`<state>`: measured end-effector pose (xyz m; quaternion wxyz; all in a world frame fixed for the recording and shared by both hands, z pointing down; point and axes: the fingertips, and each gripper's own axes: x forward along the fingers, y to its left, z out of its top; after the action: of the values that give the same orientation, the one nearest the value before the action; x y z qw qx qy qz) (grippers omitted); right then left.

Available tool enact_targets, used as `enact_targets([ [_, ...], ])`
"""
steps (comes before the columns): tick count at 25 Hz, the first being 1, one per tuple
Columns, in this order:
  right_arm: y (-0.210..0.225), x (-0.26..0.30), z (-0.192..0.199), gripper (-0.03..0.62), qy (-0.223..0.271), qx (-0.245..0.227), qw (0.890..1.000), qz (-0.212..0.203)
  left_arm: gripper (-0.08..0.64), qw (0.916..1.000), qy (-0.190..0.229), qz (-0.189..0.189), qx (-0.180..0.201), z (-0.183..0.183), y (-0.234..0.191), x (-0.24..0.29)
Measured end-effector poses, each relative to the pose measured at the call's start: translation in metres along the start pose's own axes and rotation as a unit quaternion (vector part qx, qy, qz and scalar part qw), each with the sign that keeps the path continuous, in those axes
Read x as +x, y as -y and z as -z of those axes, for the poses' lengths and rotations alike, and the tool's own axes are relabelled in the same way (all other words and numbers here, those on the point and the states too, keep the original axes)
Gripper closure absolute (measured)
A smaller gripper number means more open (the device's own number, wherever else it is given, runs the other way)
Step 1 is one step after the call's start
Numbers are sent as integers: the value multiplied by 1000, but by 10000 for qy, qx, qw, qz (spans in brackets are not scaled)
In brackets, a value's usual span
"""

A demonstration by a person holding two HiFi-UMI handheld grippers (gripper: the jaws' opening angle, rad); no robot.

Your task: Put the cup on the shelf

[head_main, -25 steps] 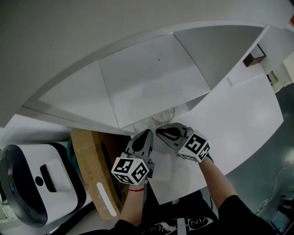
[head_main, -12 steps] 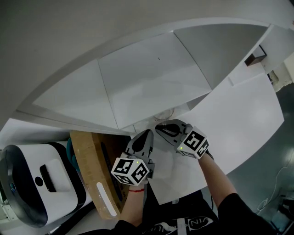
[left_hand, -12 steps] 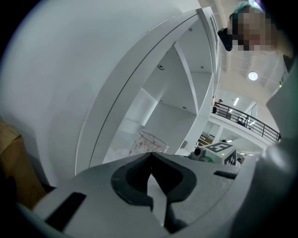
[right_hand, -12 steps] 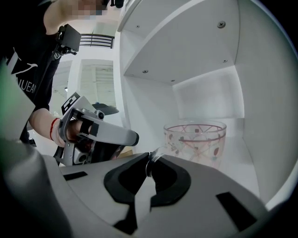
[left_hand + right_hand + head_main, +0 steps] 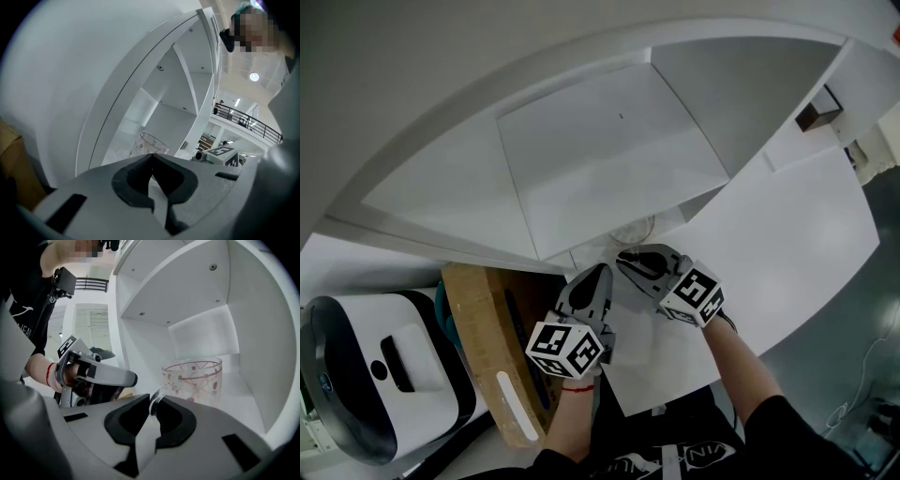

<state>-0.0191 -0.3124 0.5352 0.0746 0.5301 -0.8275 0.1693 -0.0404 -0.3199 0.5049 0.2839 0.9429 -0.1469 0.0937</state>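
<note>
White shelf (image 5: 609,159) boards fill the background, above a white table (image 5: 787,234). The cup (image 5: 192,378), of clear glass with a red pattern, stands upright inside a shelf compartment, and no gripper touches it. The left gripper (image 5: 151,161) and the right gripper (image 5: 152,404) are near in front of it, each with jaws pressed together on nothing.

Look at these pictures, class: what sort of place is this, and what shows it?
Probably a large indoor hall: a railed balcony and ceiling lights show behind a white shelf unit holding a glass cup.
</note>
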Motion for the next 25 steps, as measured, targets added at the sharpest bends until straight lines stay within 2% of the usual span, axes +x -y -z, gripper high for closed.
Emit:
enact_targets([
  [4, -1, 1, -1, 570, 73, 19, 10000, 39, 554, 10000, -4, -18, -24, 2, -2, -2],
  [10, -5, 2, -1, 517, 130, 83, 9998, 85, 554, 10000, -16, 11, -17, 3, -2, -2],
  [19, 5, -8, 0, 511, 279, 392, 9966, 665, 554, 10000, -34, -15, -24, 4, -4, -4],
  [25, 9, -19, 1, 509, 316, 588, 9941, 857, 554, 10000, -54, 19, -31, 5, 0, -1],
])
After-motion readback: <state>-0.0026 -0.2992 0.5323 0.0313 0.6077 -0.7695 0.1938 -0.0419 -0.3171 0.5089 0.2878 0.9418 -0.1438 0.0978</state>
